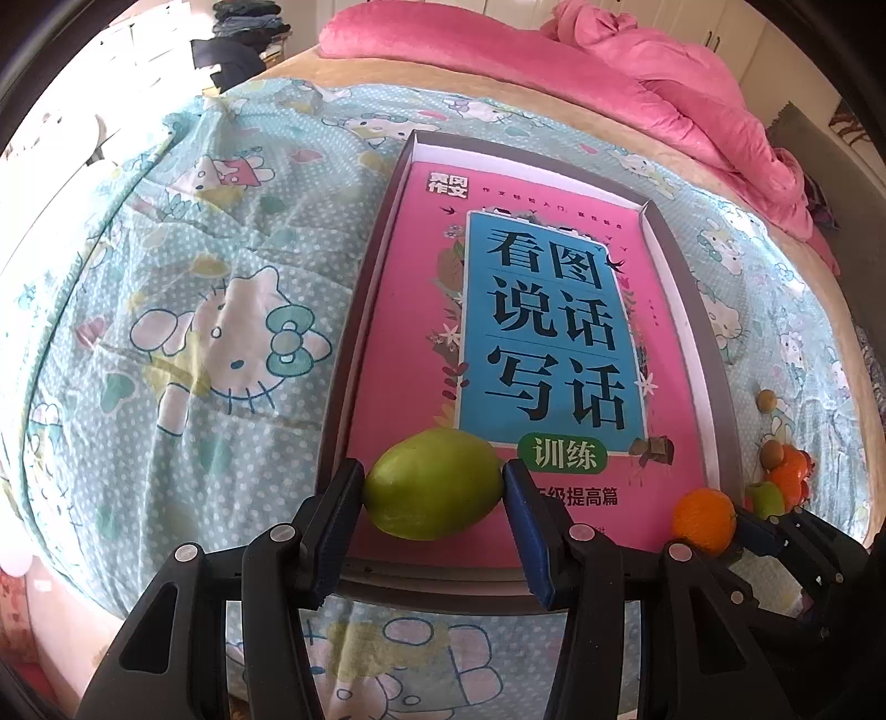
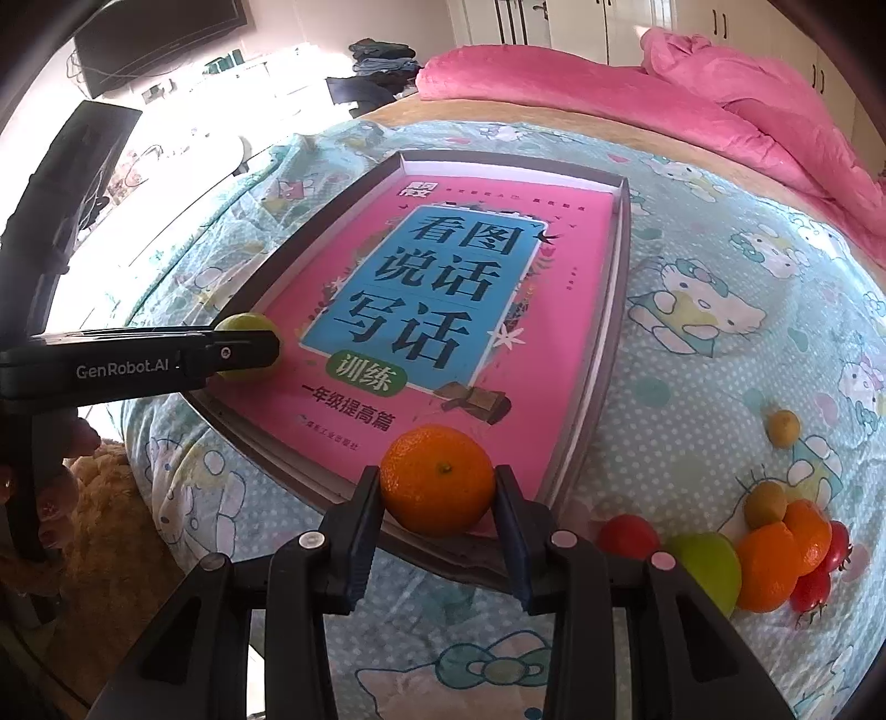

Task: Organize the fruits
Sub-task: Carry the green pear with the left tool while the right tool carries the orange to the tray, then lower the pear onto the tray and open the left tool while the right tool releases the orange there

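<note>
While the left gripper (image 1: 433, 487) clamps a smooth green fruit (image 1: 434, 483), the right gripper (image 2: 437, 490) clamps a dimpled round orange (image 2: 437, 479).

Home bedroom — bed (image 1: 166, 277), wardrobes (image 2: 581, 22)

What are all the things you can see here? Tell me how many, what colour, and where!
green fruit: one, green, held between the left gripper's pads over the near left end of the tray
orange: one, orange, held between the right gripper's pads over the near right end of the tray
tray: one, grey with white inside, on the bedspread
book: one, pink and blue, flat in the tray
fruit pile: several, orange, green, red and yellowish, on the bedspread right of the tray
small fruit: one, yellow-green, alone beyond the pile
bedspread: one, pale blue, cartoon cats
blanket: one, pink, far end
left gripper: one, black
right gripper: one, black
</note>
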